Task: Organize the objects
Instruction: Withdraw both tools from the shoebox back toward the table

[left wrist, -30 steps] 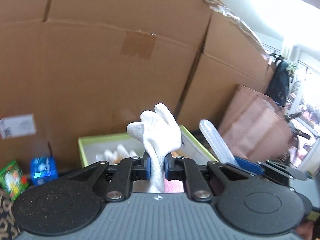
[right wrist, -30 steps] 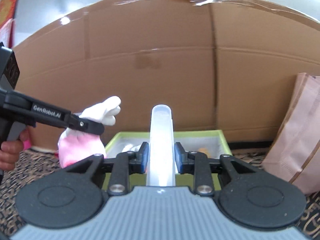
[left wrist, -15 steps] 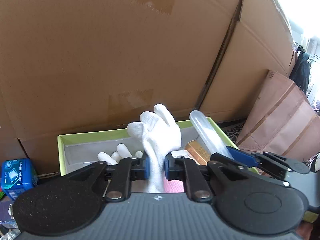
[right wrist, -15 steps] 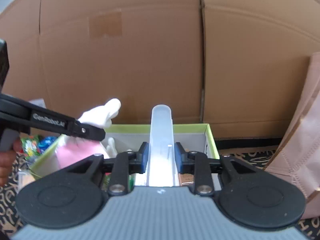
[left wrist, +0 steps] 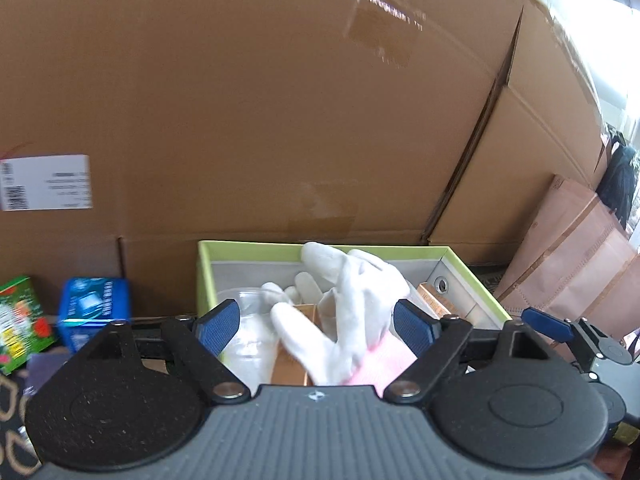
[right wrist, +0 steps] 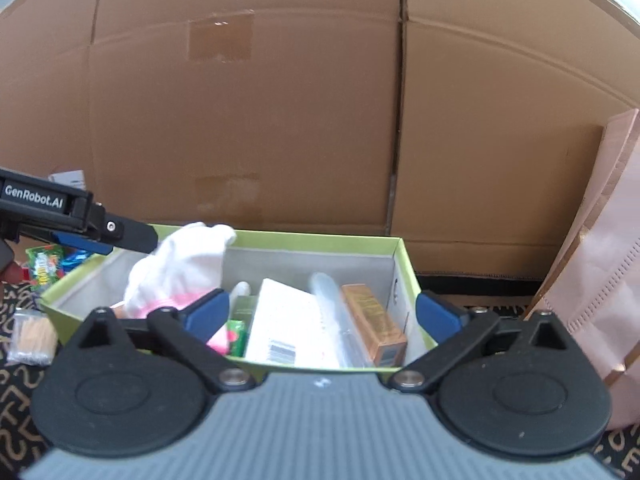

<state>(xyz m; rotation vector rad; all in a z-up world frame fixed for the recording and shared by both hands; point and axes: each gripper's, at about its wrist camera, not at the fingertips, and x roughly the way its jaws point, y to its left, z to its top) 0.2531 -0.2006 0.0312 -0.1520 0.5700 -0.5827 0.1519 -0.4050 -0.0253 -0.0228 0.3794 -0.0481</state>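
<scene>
Surface: your work sits on a dark mat (right wrist: 24, 392) with a tan looping pattern, seen at the lower corners of the right wrist view.
Room: a wall of big brown cardboard boxes (left wrist: 280, 100) stands right behind the work area; one carries a white shipping label (left wrist: 46, 182). To your right a pinkish-brown paper bag (right wrist: 604, 280) stands just beside the tray.
Container: a green-rimmed box (right wrist: 320, 236) with grey inner walls stands open in front of both your grippers.
Contents: a clear plastic tube (right wrist: 336, 316) lies lengthways in the box, between a white booklet with a barcode (right wrist: 280, 332) and an orange-brown carton (right wrist: 376, 328). A small green packet (right wrist: 236, 332) shows near the front left of the box.
Glove: the white glove with a pink cuff (left wrist: 352, 312) is over the left part of the box, blurred, between your left pads but touching neither.
Left gripper (left wrist: 316, 322): its jaws are opening, blue pads well apart, the glove loose between them.
Right gripper (right wrist: 322, 314): its jaws are opening and stand wide; nothing is pinched, and the tube lies in the box beyond them.
Outside the box: a blue packet (left wrist: 94, 312) and a green snack pack (left wrist: 18, 320) sit to the left of it; a clear bag of tan sticks (right wrist: 32, 338) lies on the mat.
</scene>
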